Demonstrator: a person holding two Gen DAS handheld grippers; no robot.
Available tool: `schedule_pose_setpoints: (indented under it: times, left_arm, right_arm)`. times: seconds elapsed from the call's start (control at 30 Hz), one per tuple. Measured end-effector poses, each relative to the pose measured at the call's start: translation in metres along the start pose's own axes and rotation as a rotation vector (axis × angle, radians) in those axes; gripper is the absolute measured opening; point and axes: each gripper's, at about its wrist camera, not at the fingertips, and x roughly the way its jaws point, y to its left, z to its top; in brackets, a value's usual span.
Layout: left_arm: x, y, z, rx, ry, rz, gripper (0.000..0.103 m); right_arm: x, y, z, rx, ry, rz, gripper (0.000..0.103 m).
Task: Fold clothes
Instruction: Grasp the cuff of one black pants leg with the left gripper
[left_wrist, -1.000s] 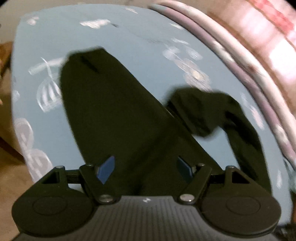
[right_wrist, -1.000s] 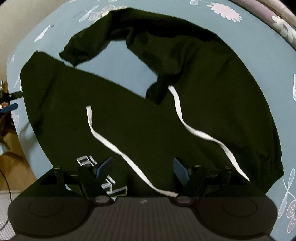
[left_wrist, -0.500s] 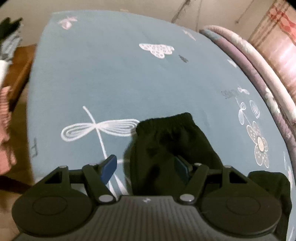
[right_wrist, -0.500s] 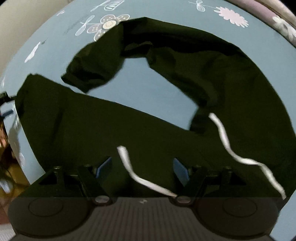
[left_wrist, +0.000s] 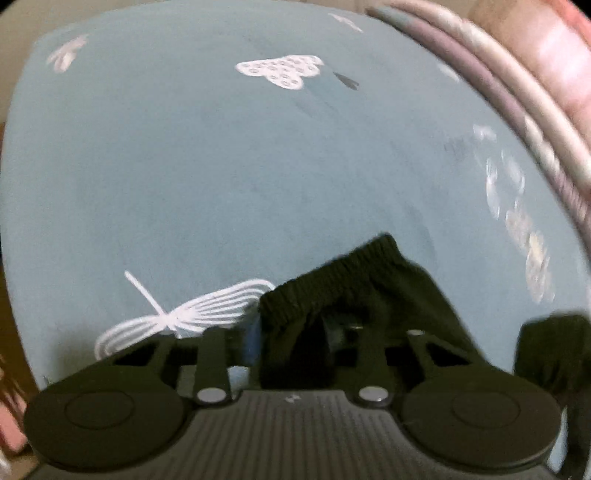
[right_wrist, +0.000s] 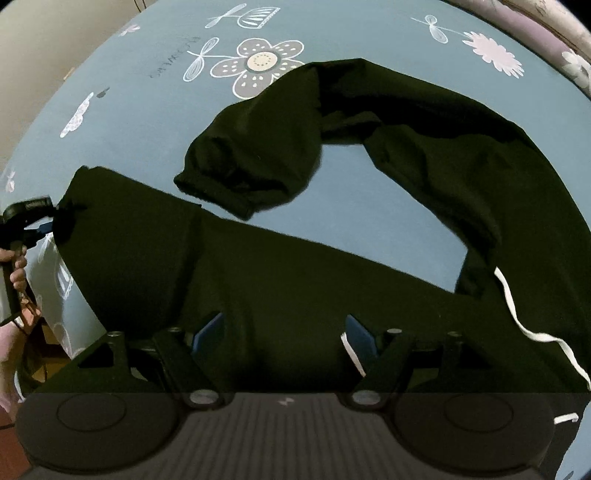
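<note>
Black sweatpants (right_wrist: 295, 266) spread across a blue sheet (right_wrist: 369, 206) printed with flowers and dragonflies. Nearer leg lying straight, running leftward ahead of the right gripper (right_wrist: 282, 332); farther leg curled beyond it, doubled back, its cuff (right_wrist: 218, 192) ending ahead and to the left, bare sheet showing between the two legs. White drawstring (right_wrist: 517, 325) trailing to the right of the right gripper.

Left gripper (left_wrist: 295, 332) low over the sheet, the nearer leg's ribbed cuff (left_wrist: 325, 273) bunched between its fingers; apparently clamped on that cuff, fabric hiding the pads. From the right wrist view, same gripper at far left, at the leg's end. Right gripper's blue pads (right_wrist: 208, 328) standing wide apart over the waist end, gripping nothing.

Likely step: drawing the nearer leg straight and flat. Best done with the cuff kept pinched through both layers, pulled low and level along the leg's own line, the waist end pinned or pinched by the right gripper against dragging. Curled farther leg wanting straightening before any fold; drawstring best kept clear of the crease.
</note>
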Motion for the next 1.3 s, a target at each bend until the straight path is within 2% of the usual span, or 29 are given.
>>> schedule_pose_setpoints:
  times: [0.07,0.17,0.33,0.43,0.5,0.6,0.63,0.73,0.83,1.0,1.03,1.07,1.13,1.17,1.23,1.27,1.3]
  left_arm:
    - [-0.003,-0.005,0.000,0.018,-0.001,0.035,0.021]
    - [-0.010,-0.005,-0.001,-0.014,-0.021,0.084,0.015]
    - [-0.024,0.001,-0.005,-0.125,-0.047,0.168,0.014]
    - [-0.023,0.004,-0.007,-0.122,-0.032,0.222,0.014]
    - [-0.022,0.007,-0.006,-0.129,-0.023,0.231,0.015]
    - [-0.025,0.005,-0.006,-0.087,-0.020,0.251,0.015]
    - [-0.025,0.007,-0.006,-0.082,-0.014,0.257,0.020]
    - [-0.028,0.016,-0.001,-0.094,0.008,0.225,0.027]
    - [-0.041,0.024,0.006,-0.048,0.020,0.197,0.044]
    - [-0.066,0.027,0.022,0.042,0.055,0.114,0.047]
    - [-0.068,0.026,0.027,0.061,0.066,0.101,0.054]
    - [-0.064,0.030,0.034,0.056,0.094,0.075,0.067]
    - [-0.056,0.037,0.047,0.043,0.151,0.025,0.068]
    - [-0.052,0.041,0.052,0.028,0.177,0.013,0.066]
    - [-0.056,0.039,0.059,0.045,0.160,0.028,0.064]
    - [-0.060,0.035,0.062,0.081,0.128,0.001,0.065]
    - [-0.063,0.029,0.063,0.115,0.118,-0.060,0.065]
  right_arm:
    - [0.005,-0.002,0.004,0.005,0.006,0.000,0.077]
    - [0.009,-0.007,0.010,0.037,0.019,0.003,0.077]
    - [0.010,-0.009,0.018,0.019,0.025,0.018,0.077]
    - [0.012,-0.011,0.023,0.021,0.013,0.029,0.077]
    - [0.016,-0.012,0.024,0.031,0.015,0.037,0.077]
    - [0.023,-0.012,0.020,0.041,0.031,0.029,0.077]
    - [0.026,-0.012,0.017,0.050,0.037,0.024,0.077]
    - [0.028,-0.011,0.011,0.095,0.048,0.012,0.077]
    - [0.026,-0.007,0.005,0.150,0.047,0.000,0.077]
    - [0.023,0.015,-0.001,0.210,0.036,-0.008,0.077]
    - [0.023,0.021,-0.002,0.217,0.035,-0.009,0.077]
    - [0.023,0.026,-0.003,0.225,0.034,-0.009,0.077]
    - [0.024,0.036,-0.004,0.240,0.032,-0.010,0.077]
    - [0.024,0.041,-0.005,0.248,0.031,-0.010,0.077]
    - [0.025,0.052,-0.007,0.263,0.028,-0.011,0.077]
    - [0.025,0.057,-0.007,0.271,0.027,-0.011,0.077]
    - [0.025,0.062,-0.008,0.279,0.026,-0.012,0.077]
